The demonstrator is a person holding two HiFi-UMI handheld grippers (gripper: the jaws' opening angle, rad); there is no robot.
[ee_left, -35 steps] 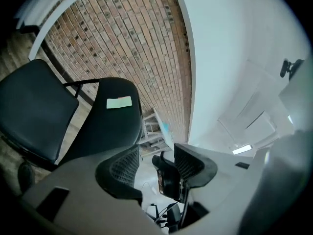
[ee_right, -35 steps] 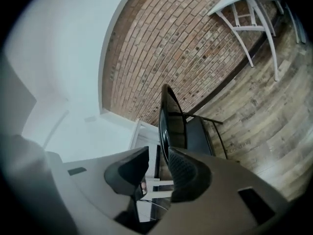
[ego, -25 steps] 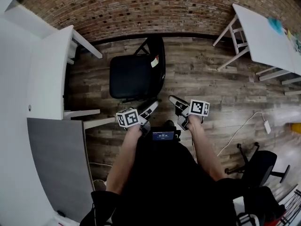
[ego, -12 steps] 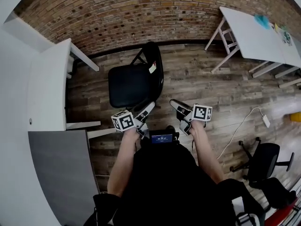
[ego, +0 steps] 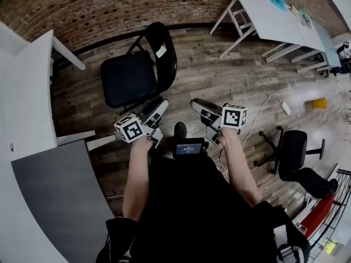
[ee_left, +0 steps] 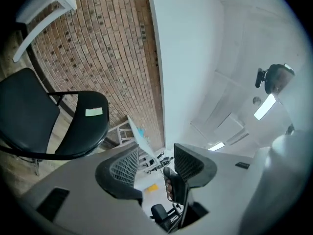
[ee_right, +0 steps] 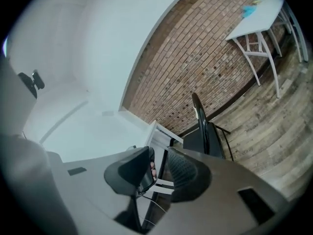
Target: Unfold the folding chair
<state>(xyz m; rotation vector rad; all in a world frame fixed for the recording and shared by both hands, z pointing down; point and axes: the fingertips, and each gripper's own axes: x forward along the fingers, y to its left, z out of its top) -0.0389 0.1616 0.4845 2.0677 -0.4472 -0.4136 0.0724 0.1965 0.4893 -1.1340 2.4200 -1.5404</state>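
The black folding chair point(ego: 129, 80) stands unfolded on the wood floor, seat flat, with its backrest point(ego: 164, 53) to the seat's right. My left gripper point(ego: 156, 114) hovers just in front of the seat's near corner, open and empty. My right gripper point(ego: 200, 107) is beside it, to the right of the chair, also open with nothing between its jaws. In the left gripper view the chair point(ee_left: 29, 116) lies at the left, apart from the left gripper point(ee_left: 156, 165). The right gripper view shows the chair point(ee_right: 205, 131) edge-on beyond the right gripper point(ee_right: 159, 170).
A white desk point(ego: 22, 92) and a grey panel point(ego: 55, 196) stand at the left. A white trestle table point(ego: 274, 15) is at the back right. A black office chair point(ego: 290, 152), a white cable with plug point(ego: 285, 107) and a yellow object point(ego: 320, 103) are on the right. Brick wall behind.
Both grippers have risen and stayed clear of the chair. The head view has swung, so the chair now sits further left and more of the room's right side shows.
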